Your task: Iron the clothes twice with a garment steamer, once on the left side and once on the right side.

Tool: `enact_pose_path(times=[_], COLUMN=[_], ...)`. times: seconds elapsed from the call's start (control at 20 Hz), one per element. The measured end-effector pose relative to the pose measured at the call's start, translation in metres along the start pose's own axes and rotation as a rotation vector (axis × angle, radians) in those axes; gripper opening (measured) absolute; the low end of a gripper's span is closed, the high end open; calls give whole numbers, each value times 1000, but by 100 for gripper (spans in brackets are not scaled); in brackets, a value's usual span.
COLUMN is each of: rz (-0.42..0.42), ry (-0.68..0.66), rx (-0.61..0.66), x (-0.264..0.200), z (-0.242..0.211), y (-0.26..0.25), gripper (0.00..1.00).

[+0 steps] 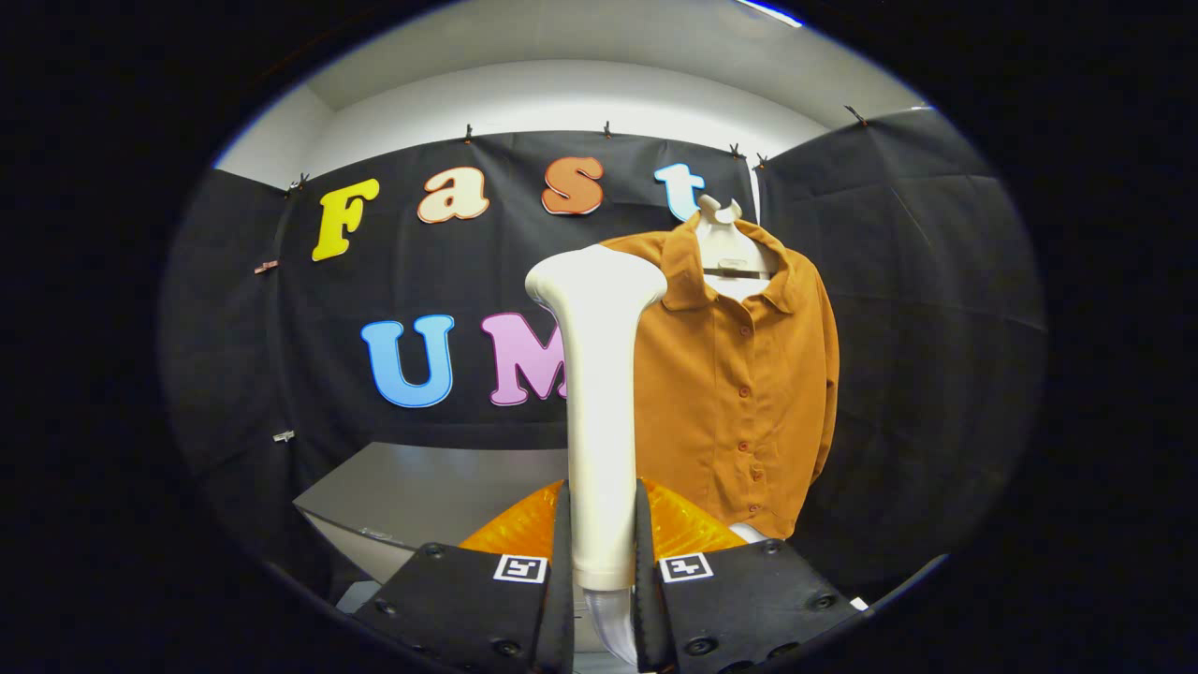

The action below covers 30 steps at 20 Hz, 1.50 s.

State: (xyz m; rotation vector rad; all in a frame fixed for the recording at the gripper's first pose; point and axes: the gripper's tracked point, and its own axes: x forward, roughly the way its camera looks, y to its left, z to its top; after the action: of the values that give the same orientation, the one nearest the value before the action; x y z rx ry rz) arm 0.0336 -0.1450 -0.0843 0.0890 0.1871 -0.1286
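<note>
So the booth was lined with black cloth (936,281) pinned up by small clips, with a white wall (562,98) and ceiling showing above it. Down low sat a grey worktop (421,491), its pale front edge curving off beside the fingers, and something orange and crinkly (683,529) lay just behind the fingers, though I couldn't tell what it was.

The hand-held gripper (602,571) was clenched on the garment steamer (599,374), both black fingers pressing against the lower part of its handle from either side. That steamer was plain white, standing upright between the fingers, a smooth column that widened into a rounded head at the top. Its head pointed a bit off to one side, away from the shirt.

Beyond the steamer and partly hidden by it hung the shirt (739,384), a rust-orange button-up with a collar, on a white hanger (725,248) in front of the cloth. A row of matching buttons ran down its front, and one sleeve hung down along the far side. The fabric looked fairly smooth, with soft folds near the hem.
</note>
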Motion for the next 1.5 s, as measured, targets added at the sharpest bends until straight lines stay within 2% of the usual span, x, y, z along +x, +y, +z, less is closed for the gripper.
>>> enact_pose_path(times=[0.4, 0.65, 1.5], rz=[53, 78, 45], ry=[-72, -93, -112], rx=[-5, -1, -16], x=[-34, -48, -51], z=[35, 42, 43], y=[75, 101, 102], gripper=[29, 29, 29])
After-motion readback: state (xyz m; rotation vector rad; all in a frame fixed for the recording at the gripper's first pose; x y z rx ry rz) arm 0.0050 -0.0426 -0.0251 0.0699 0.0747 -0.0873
